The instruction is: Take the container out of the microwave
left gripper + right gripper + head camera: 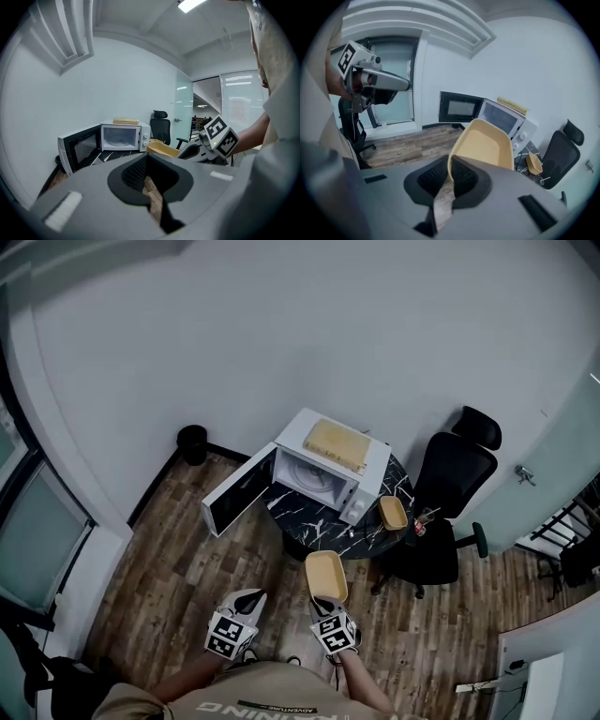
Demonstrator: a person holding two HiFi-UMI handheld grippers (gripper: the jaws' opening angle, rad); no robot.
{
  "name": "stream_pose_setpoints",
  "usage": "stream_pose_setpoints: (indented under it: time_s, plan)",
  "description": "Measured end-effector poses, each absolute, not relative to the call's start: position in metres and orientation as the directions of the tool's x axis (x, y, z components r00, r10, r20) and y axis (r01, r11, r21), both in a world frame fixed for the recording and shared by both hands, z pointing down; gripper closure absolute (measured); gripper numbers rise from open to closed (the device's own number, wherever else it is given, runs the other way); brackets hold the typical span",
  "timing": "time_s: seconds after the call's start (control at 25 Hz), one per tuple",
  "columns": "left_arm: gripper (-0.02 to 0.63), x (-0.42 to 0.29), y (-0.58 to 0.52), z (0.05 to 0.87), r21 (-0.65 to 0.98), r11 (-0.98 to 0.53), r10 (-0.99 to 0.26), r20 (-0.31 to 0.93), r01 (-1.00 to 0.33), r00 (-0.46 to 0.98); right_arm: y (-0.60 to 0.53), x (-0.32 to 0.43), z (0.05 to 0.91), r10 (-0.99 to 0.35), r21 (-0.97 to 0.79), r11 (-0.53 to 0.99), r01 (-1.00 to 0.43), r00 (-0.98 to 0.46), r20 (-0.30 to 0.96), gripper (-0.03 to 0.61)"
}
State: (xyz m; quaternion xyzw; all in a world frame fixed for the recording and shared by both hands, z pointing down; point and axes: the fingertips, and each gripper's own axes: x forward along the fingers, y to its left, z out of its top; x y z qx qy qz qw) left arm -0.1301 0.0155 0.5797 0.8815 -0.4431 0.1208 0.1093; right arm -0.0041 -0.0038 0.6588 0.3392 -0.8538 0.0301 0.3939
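The main step looks already done. The container [326, 575], a yellow tray, is outside the microwave [323, 470] and hangs in the air in the lower middle of the head view, over the wooden floor [187, 568] and well apart from the bench [323, 526]. The right gripper [450, 174] has its jaws clamped on the near rim of the tray; one wall of it stands between the two pads, and the tray is tilted upward away from the camera.

The left gripper [146, 164] holds nothing. Its jaws are together at the tips, and only the floor shows through the narrow gap below them.

The microwave door [236, 495] stands wide open at the left, and the cavity seems empty, as far as I can see. A second small yellow container [393, 512] sits on the bench, to the right of the microwave. What remains, in my judgement, is only to put the tray down somewhere and perhaps to close the door.
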Motion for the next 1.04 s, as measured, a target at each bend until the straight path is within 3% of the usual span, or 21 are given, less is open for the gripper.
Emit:
stream_pose_setpoints:
  time_s: [0.48, 1.04]
  plan:
    - [0.612, -0.081, 0.026, 0.576, 0.102, -0.584, -0.750, 0.311, -0.805, 0.584, 0.017, 0.036, 0.653, -0.529, 0.206, 0.793, -0.573, -0.480, 0.700, 0.568]
    - [0.612, -0.083, 0.012, 0.571, 0.065, -0.550, -0.788, 0.290, -0.833, 0.543, 0.008, 0.059, 0.661, -0.534, 0.290, 0.811, -0.508, -0.442, 0.721, 0.568]
